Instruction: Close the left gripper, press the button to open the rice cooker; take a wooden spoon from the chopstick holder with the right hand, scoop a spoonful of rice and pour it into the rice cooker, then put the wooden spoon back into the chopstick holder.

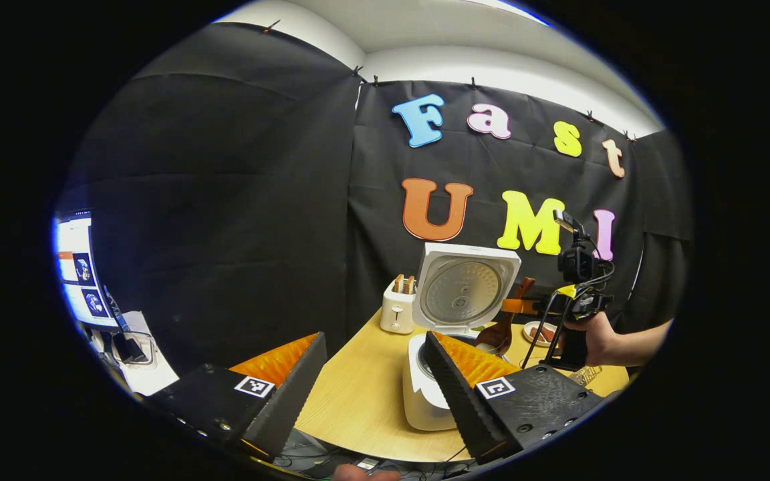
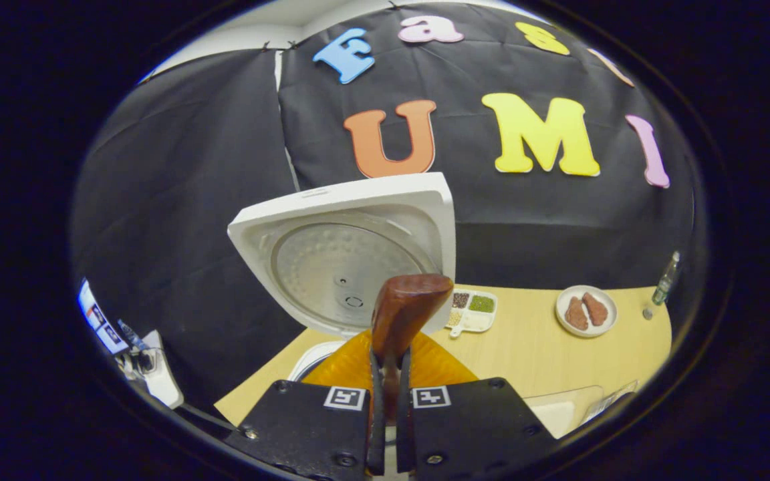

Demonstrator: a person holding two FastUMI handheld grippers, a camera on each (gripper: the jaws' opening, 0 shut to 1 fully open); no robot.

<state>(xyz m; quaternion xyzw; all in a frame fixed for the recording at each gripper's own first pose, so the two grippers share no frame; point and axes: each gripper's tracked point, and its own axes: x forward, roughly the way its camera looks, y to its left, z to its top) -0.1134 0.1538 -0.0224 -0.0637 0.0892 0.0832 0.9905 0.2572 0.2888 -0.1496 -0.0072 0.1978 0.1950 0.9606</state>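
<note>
The white rice cooker stands with its lid raised upright. My left gripper is open, low in front of the cooker, its fingers apart and nothing between them. Farther off, a hand holds my right gripper to the right of the cooker, with the brown wooden spoon hanging by the pot's right side. In the right gripper view, my right gripper is shut on the wooden spoon, whose rounded end stands up in front of the lid. Whether the spoon carries rice is hidden.
A white toaster with bread stands left of the cooker. A compartment tray of grains, a plate of brown pieces and a small bottle sit on the wooden table. A lit monitor is at far left.
</note>
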